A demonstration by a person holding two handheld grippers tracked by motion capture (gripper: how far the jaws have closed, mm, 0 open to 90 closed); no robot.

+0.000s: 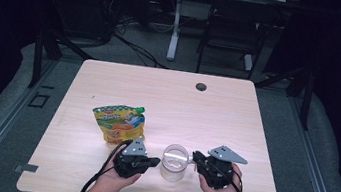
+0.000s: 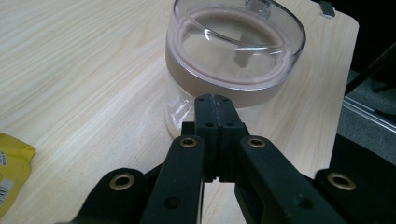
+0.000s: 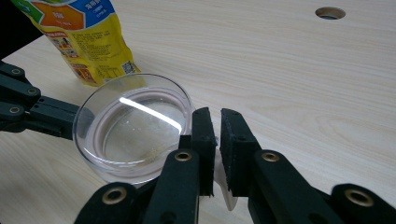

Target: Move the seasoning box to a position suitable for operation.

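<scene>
Now, table [image 1: 110, 82]: light wood, person's hands at its near edge.
Pouch [image 1: 118, 123]: yellow, green cap, lying flat behind the left gripper.
Jar [image 1: 174, 162]: clear plastic, lid on, upright near the front edge, between both grippers.
Left gripper [image 1: 153, 162]: clenched, jaws pressed together with nothing between; tips right at the jar's side below the lid.
Right gripper [image 3: 218, 126]: jaws nearly closed, slim gap, pinching a white tab [image 3: 228, 193] at the lid's rim.

Table [image 1: 169, 91] with jar [image 1: 174, 163], pouch [image 1: 118, 123]
</scene>
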